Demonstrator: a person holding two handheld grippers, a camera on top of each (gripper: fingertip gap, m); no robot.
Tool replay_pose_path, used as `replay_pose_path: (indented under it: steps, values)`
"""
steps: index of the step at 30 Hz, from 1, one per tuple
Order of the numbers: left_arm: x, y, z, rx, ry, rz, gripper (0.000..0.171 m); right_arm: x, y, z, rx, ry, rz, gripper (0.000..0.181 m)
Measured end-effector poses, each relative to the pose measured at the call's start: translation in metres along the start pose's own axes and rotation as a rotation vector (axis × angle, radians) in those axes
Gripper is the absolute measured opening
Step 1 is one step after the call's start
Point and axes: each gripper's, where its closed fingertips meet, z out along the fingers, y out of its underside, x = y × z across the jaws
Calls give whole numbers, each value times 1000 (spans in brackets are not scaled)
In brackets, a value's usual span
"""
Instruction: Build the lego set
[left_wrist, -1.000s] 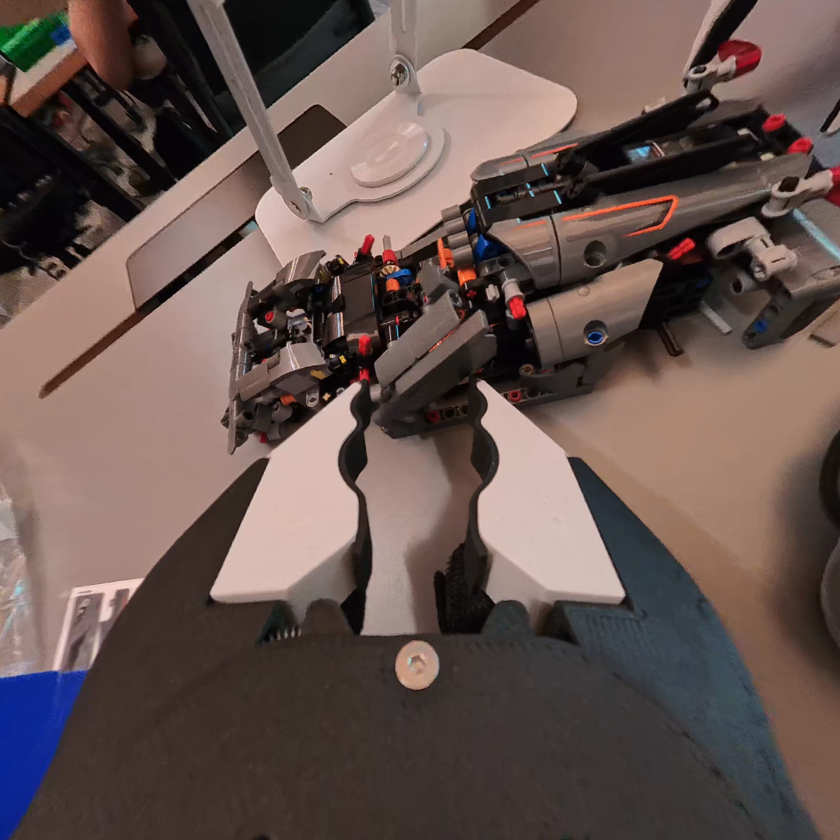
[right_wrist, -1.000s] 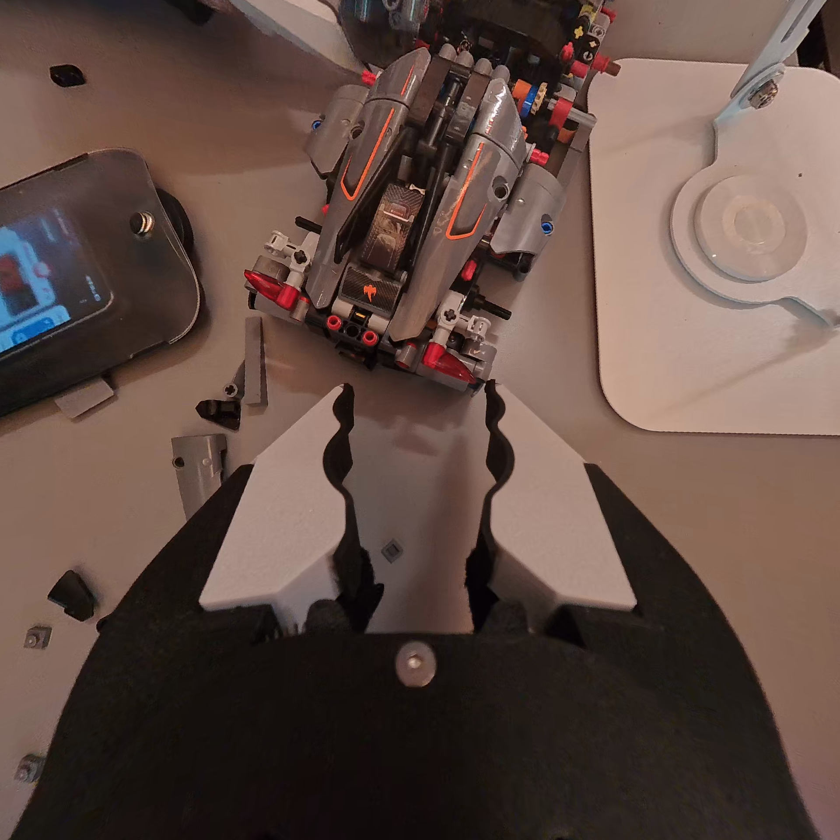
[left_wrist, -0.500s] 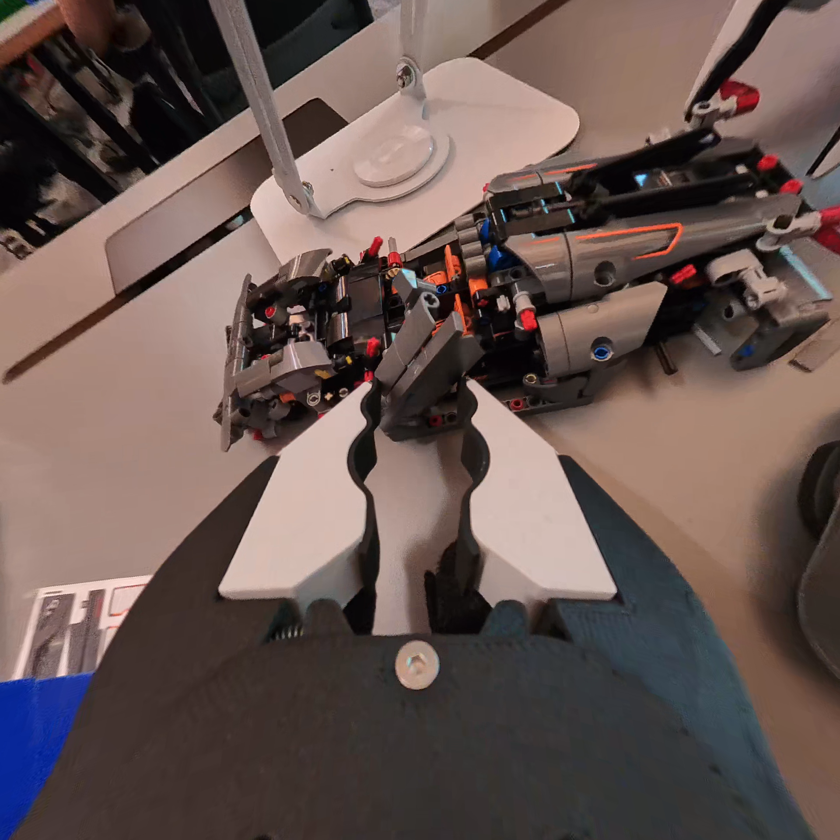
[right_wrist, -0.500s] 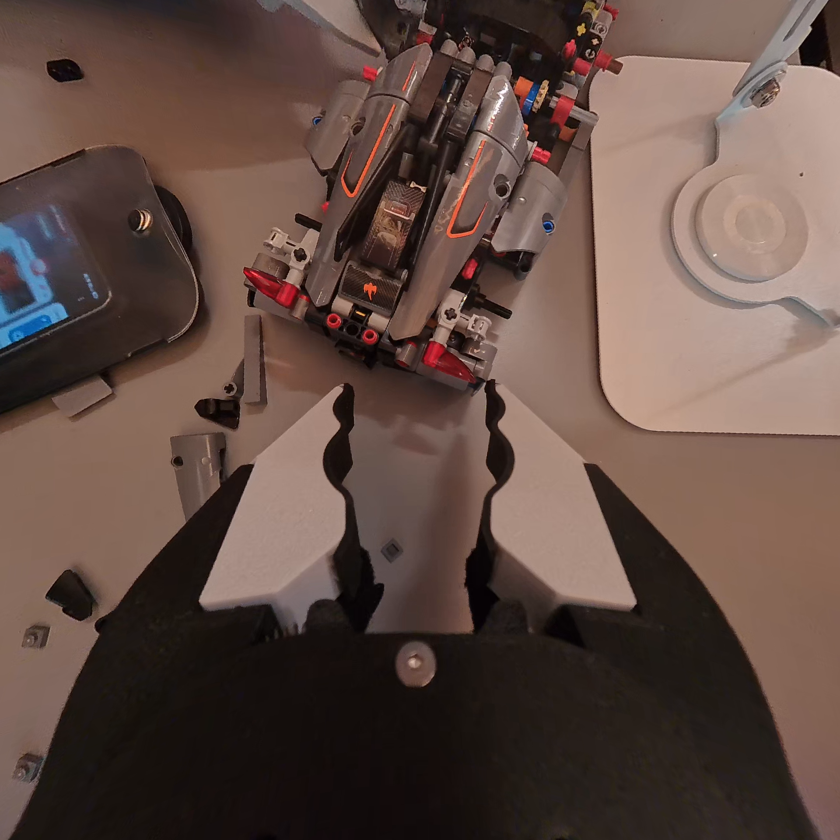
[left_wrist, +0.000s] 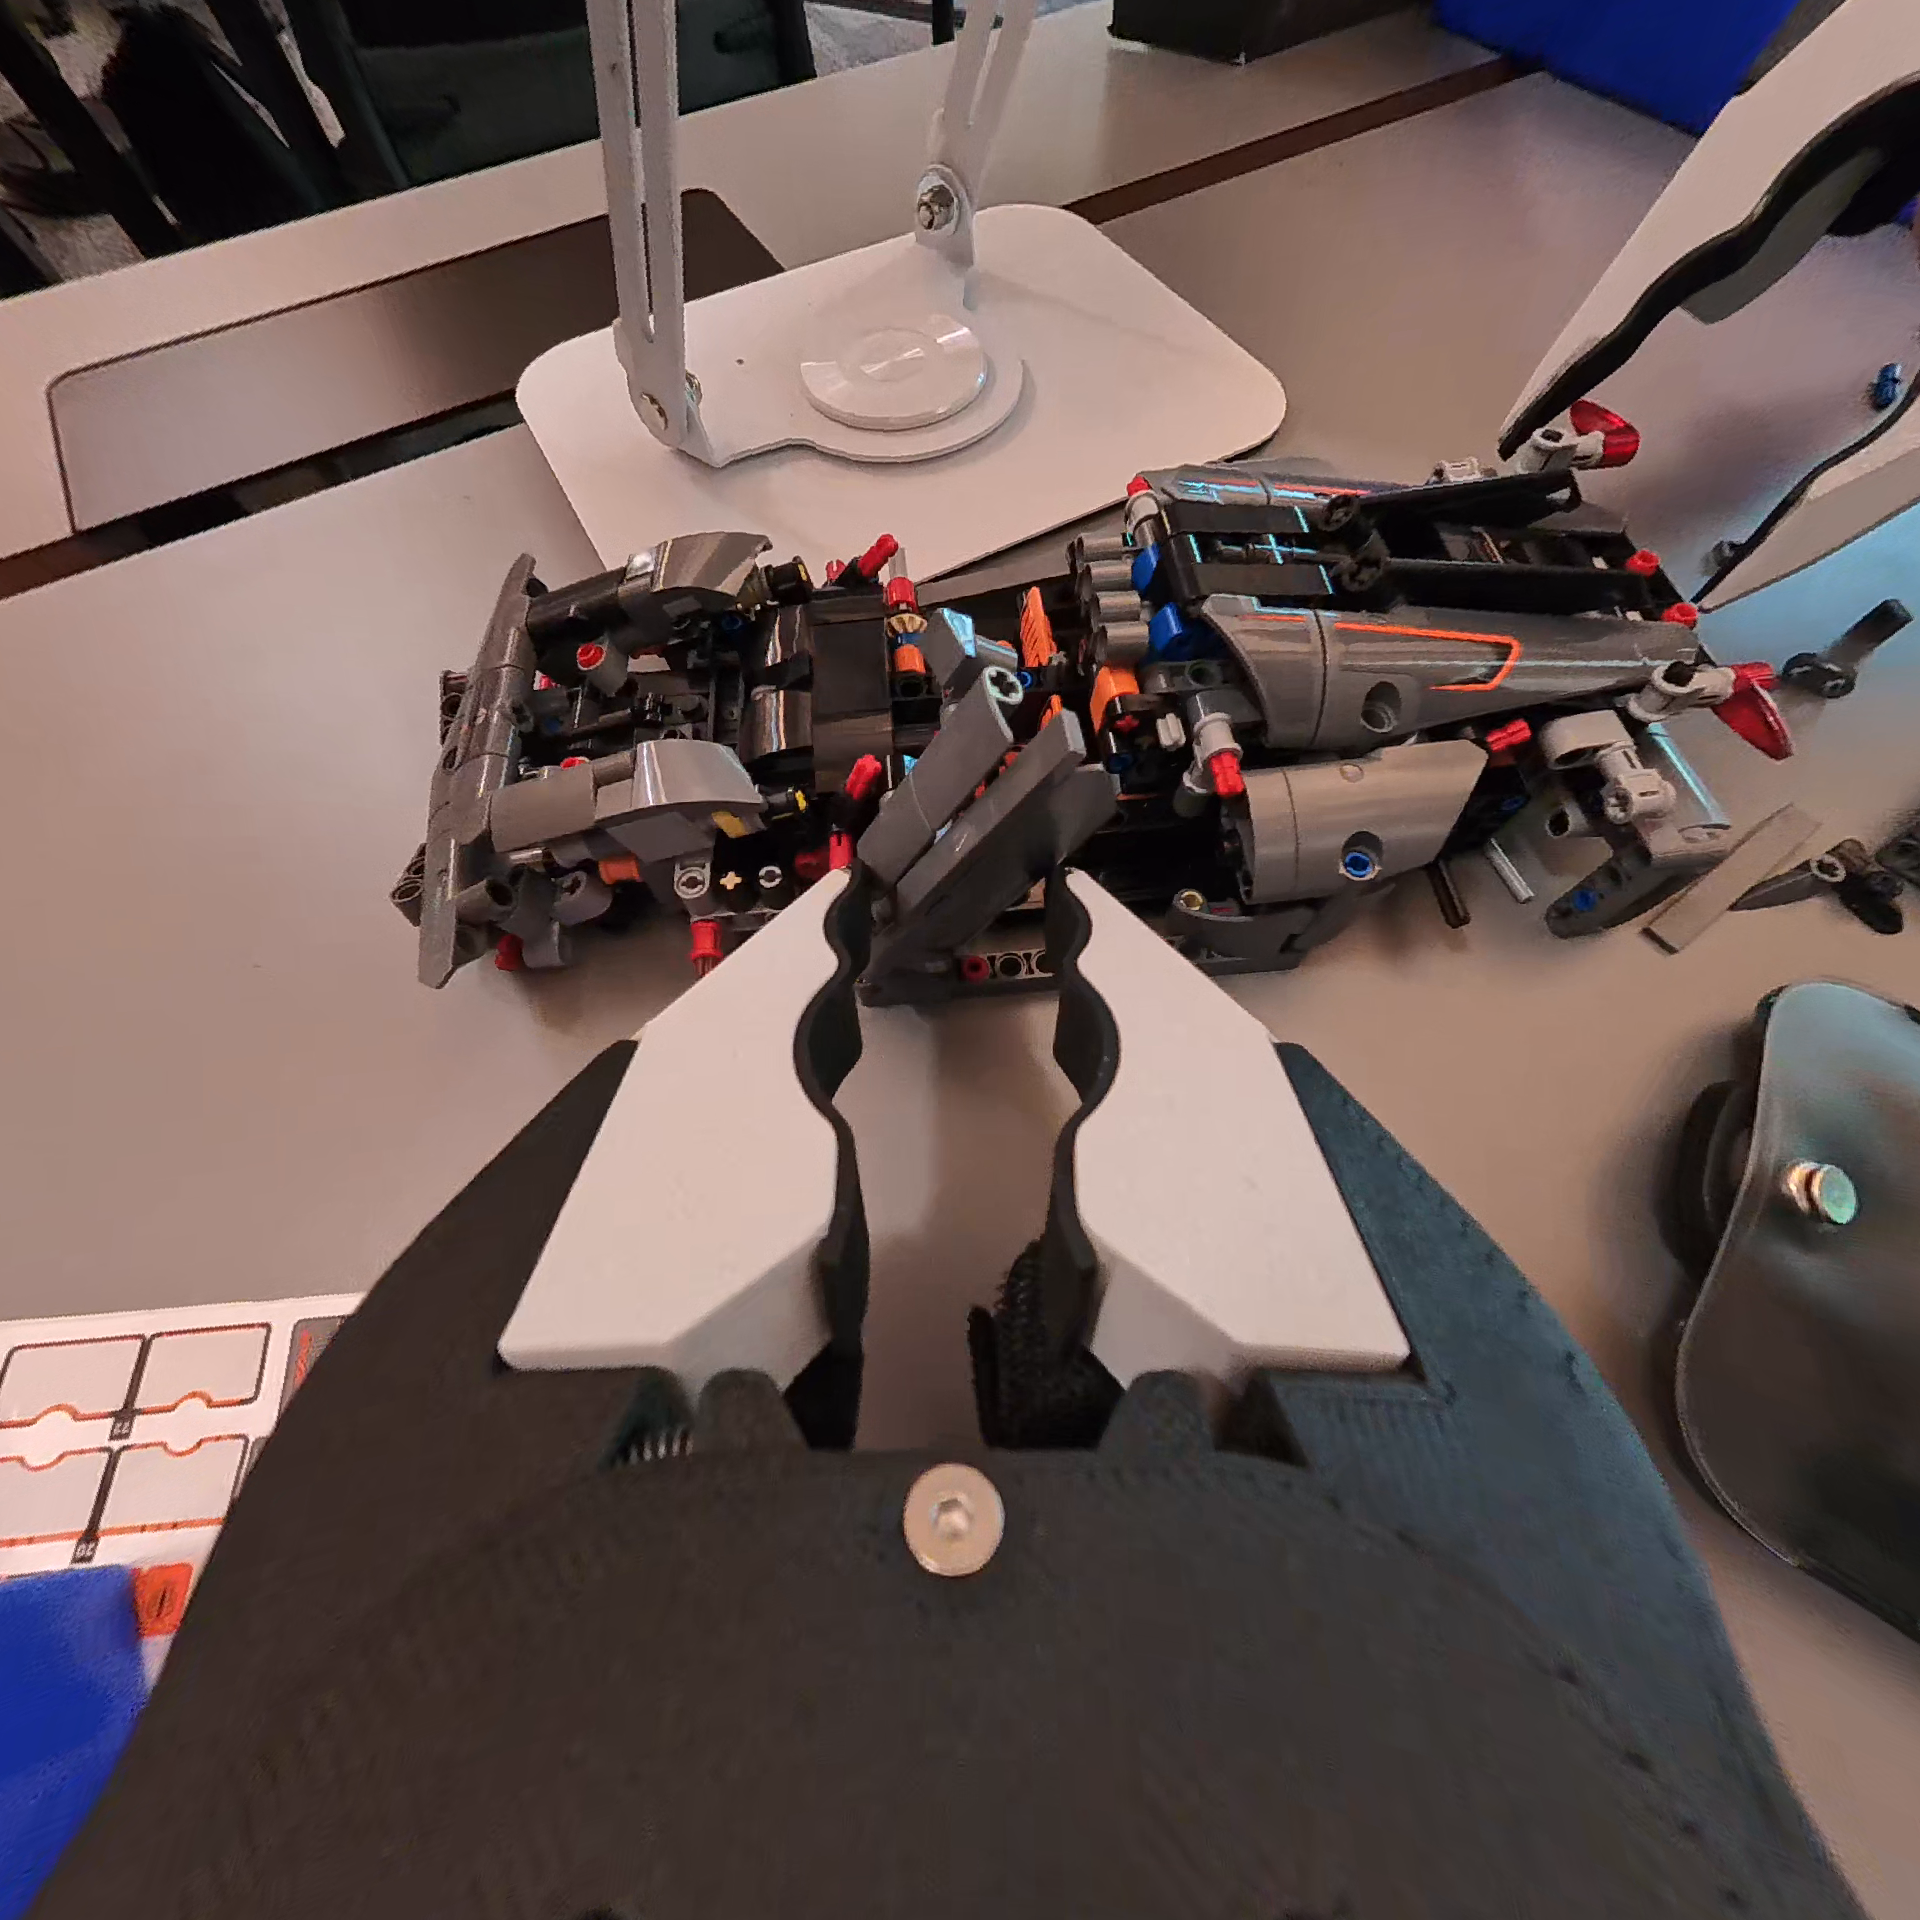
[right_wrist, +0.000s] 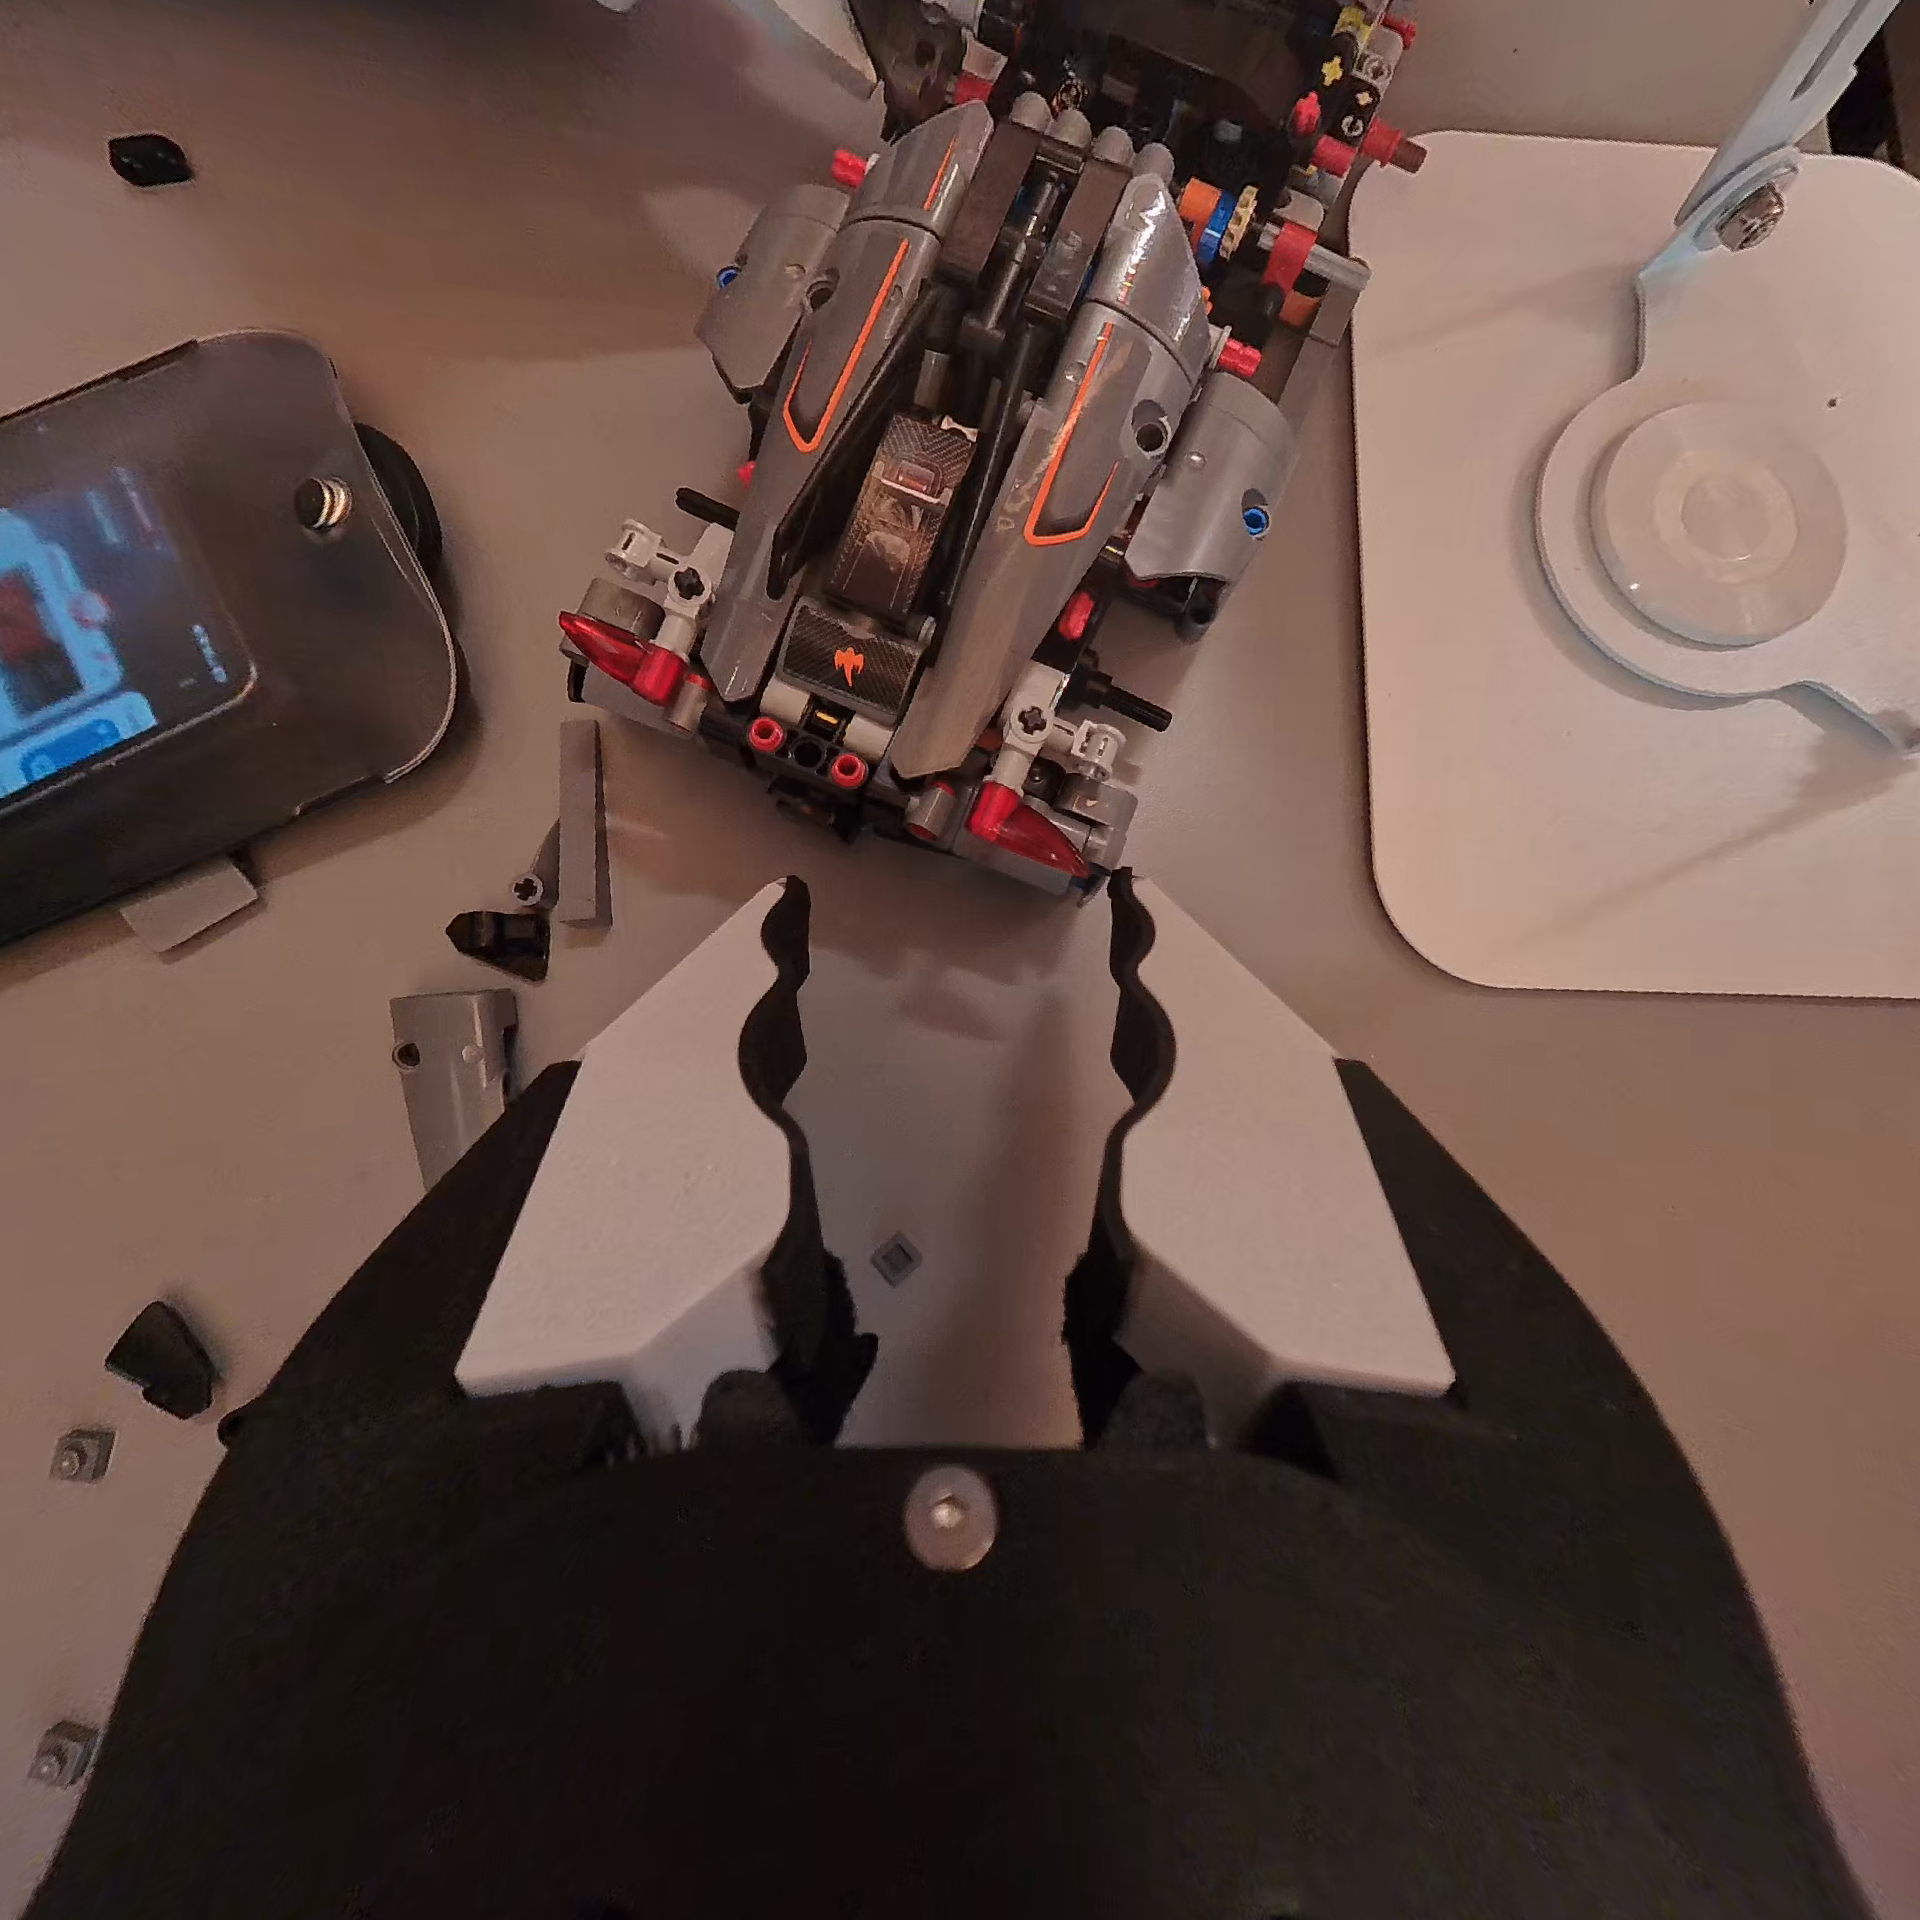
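Note:
A grey, black and orange lego car (left_wrist: 1351, 665) lies on the grey table, half built, its inner gears and pins showing. My left gripper (left_wrist: 956, 888) is at the car's near side. Its jaws are closed on a dark grey panel piece (left_wrist: 977, 800) that stands tilted against the car's middle. In the right wrist view I see the car (right_wrist: 977, 447) from its rear end with the red tail pieces. My right gripper (right_wrist: 956, 883) is open and empty just behind that rear end. It also shows in the left wrist view (left_wrist: 1662, 312) at the top right.
A white stand base (left_wrist: 904, 384) sits behind the car, right of it in the right wrist view (right_wrist: 1662, 623). A phone in a holder (right_wrist: 156, 623) lies left of the rear. Loose grey (right_wrist: 582, 821) and black pieces (right_wrist: 161, 1356) lie nearby. A printed sheet (left_wrist: 125, 1434) is at the near left. My hands' fingertips stand some 20 centimeters from each other.
My left gripper's jaws have narrowed onto the grey panel piece, and the piece has tipped more upright against the car. My right gripper has stayed in place.

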Motion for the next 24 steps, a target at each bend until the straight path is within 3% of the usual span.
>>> replay_pose_path:
  steps: [18, 24]
  values:
    - [0, 1, -1, -1, 59, -80, 31, 1, 0, 0, -4, 5, -3, 57]
    - [1, 3, 0, -3, -31, 33, 38, 2, 0, -1, -3, 9, -6, 57]
